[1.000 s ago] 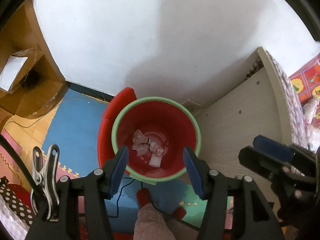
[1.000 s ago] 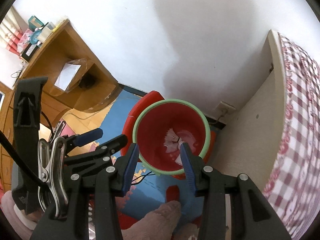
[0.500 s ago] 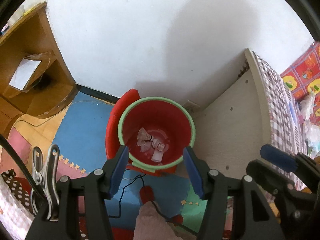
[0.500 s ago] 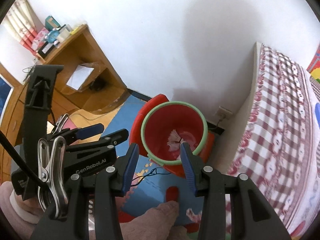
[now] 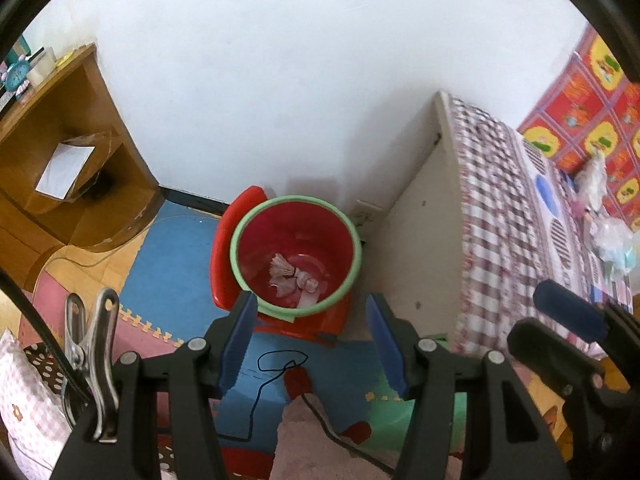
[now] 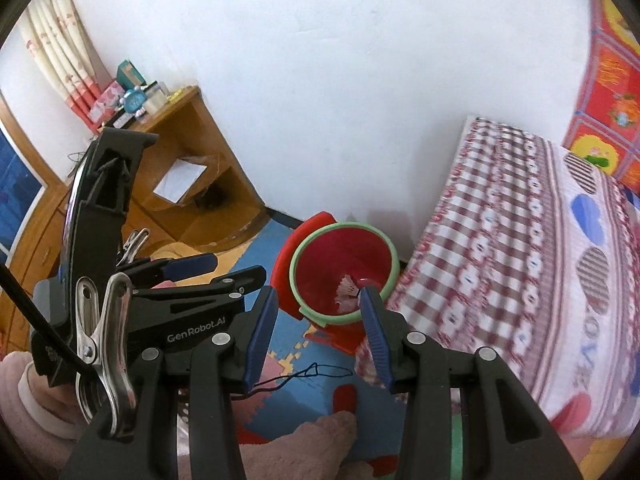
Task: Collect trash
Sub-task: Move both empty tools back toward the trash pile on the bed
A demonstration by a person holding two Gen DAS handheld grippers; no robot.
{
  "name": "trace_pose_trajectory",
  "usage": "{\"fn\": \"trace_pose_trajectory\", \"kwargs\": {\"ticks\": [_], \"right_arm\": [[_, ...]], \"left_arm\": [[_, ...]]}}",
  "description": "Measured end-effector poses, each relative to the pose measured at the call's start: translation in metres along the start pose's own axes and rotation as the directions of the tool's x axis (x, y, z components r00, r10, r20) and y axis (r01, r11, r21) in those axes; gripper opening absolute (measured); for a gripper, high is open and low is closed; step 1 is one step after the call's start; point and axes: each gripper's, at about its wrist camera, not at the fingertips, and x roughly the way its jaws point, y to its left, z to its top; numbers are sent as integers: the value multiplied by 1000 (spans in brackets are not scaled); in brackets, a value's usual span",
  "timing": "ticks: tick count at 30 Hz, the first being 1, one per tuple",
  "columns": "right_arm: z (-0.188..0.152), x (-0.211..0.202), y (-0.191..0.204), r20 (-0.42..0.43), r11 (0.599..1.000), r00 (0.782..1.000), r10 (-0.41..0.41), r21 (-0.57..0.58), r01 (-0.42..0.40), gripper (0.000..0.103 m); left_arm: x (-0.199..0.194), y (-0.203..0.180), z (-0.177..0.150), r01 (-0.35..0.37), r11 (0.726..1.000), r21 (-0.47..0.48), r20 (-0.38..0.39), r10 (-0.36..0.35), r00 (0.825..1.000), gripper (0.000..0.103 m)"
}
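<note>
A red bin with a green rim stands on the floor in the corner between the wall and the bed. White crumpled trash lies at its bottom. My left gripper hangs well above and in front of the bin, jaws apart with nothing between them. My right gripper is also above the bin, nearer the bed, open and empty. The left gripper's body shows at the left of the right wrist view. The right gripper's finger shows at the right of the left wrist view.
A checked bed with a pale wooden side stands right of the bin. A wooden desk shelf holding paper is at the left. Foam floor mats, a black cable and a red plastic part beside the bin lie below.
Both grippers have risen and pulled back from the bin, which looks smaller and farther away now. More of the bed and desk has come into view. Jaw gaps are unchanged.
</note>
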Motion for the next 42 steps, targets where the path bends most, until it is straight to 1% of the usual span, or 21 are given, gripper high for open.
{"fn": "trace_pose_trajectory", "kwargs": {"ticks": [8,12,15,23,29,33,42], "right_arm": [[-25,-53,-28,77,998,997,-30,53,26,44],[-38,-78,-45,116,996,992,-48,84,38,44],[-48,-98,-62,142,992,988,-64,113,48,44],[-67,-140,-109,191,978,974,-125,188,89,44],[-79,-168,-145,210,962,962,-175,247,121,44],[-86,-185,-168,223,947,952,-211,289,142,44],[-100,-215,-227,221,899,927,-303,388,201,44]], "left_arm": [[-28,-48,-22,21,999,50,11,-21,1000,60],[-42,-79,-31,32,996,87,20,-33,999,60],[-49,-102,-35,52,992,112,21,-55,998,60],[-62,-169,-46,74,979,192,32,-82,996,60],[-69,-219,-50,102,962,252,38,-116,993,60],[-71,-251,-49,131,949,288,26,-144,989,60],[-70,-323,-40,195,896,400,4,-215,977,60]]}}
